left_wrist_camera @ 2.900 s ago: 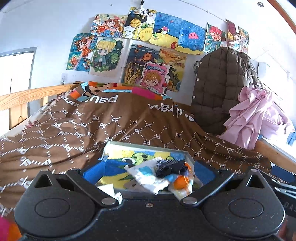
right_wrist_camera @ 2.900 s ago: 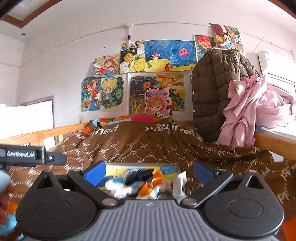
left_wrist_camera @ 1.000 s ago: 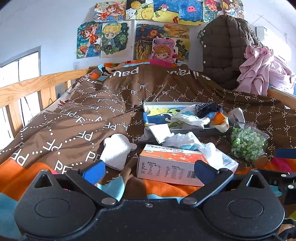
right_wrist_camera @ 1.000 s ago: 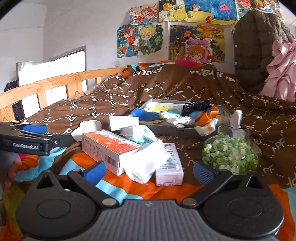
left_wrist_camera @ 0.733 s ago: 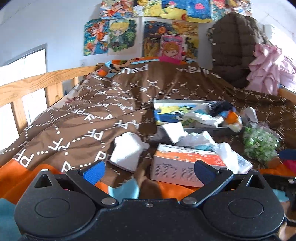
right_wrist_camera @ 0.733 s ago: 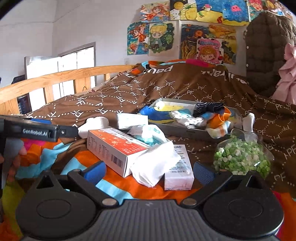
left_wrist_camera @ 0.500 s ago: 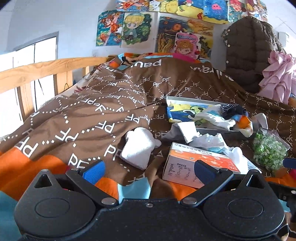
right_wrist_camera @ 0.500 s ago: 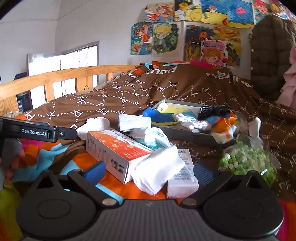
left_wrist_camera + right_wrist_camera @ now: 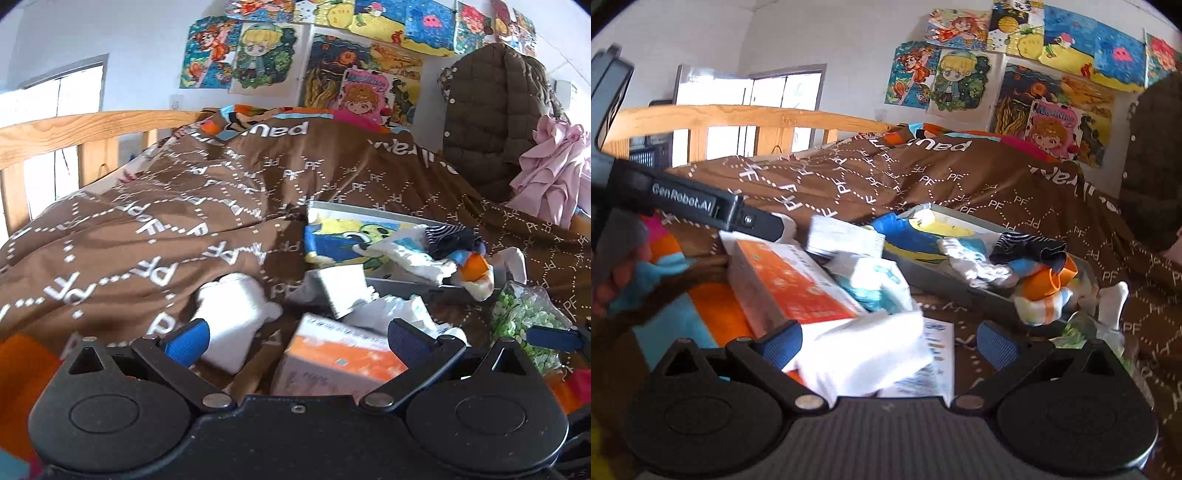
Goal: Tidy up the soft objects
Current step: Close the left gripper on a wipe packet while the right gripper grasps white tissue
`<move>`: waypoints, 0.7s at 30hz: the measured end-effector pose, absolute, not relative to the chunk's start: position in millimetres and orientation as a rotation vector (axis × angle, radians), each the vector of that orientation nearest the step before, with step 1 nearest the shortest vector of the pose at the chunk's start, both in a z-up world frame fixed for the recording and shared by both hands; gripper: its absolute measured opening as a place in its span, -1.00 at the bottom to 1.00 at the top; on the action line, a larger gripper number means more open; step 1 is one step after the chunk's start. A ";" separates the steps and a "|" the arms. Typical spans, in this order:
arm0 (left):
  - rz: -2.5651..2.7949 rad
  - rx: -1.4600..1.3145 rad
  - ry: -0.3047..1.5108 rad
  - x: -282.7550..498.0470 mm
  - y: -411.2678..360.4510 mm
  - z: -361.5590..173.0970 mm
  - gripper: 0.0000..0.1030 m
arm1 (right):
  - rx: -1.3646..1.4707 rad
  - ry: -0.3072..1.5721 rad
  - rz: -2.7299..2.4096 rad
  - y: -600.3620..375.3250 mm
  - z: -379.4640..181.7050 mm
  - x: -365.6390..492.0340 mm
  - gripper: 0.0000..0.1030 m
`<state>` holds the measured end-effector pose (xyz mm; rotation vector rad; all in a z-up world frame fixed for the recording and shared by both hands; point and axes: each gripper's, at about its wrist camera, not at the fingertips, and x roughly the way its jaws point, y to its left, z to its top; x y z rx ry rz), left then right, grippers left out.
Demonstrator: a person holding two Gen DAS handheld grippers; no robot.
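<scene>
My left claw [image 9: 295, 338] is wide open over the orange box [image 9: 338, 363]. My right claw [image 9: 888, 341] is wide open too, over a white cloth [image 9: 866, 356] on the bed.

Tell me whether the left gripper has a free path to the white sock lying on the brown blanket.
Probably yes. The left gripper is open, and the white sock lies just ahead of its left finger with nothing on top; the orange box sits beside it, to the right.

Both tools [image 9: 295, 338] [image 9: 888, 341] wide apart, empty
</scene>
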<state>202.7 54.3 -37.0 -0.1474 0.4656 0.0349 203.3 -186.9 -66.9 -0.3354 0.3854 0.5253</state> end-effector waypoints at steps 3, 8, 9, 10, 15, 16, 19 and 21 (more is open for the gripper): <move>0.018 -0.146 0.474 213.5 44.6 -37.4 0.98 | -0.344 0.402 0.528 -193.7 -72.1 212.7 0.99; -0.026 -0.104 0.482 231.3 23.4 -36.7 0.98 | -0.354 0.415 0.559 -201.1 -74.9 217.0 0.99; -0.043 -0.091 0.487 234.4 19.6 -36.3 0.98 | -0.367 0.409 0.572 -200.8 -75.2 216.1 0.99; -0.067 -0.077 0.491 237.9 15.9 -35.5 0.98 | -0.380 0.407 0.582 -199.8 -76.1 215.6 0.99; -0.212 0.000 0.548 259.2 -3.9 -33.5 0.98 | -0.430 0.417 0.614 -193.2 -86.9 216.0 0.99; -0.227 0.019 0.554 263.0 -8.4 -33.3 0.98 | -0.435 0.420 0.615 -192.4 -88.3 217.1 0.99; -0.255 0.071 0.567 274.5 -18.5 -32.7 0.98 | -0.452 0.423 0.604 -190.4 -91.1 219.8 0.99; -0.277 0.110 0.586 284.5 -24.0 -31.5 0.96 | -0.460 0.433 0.597 -190.0 -93.6 221.5 0.99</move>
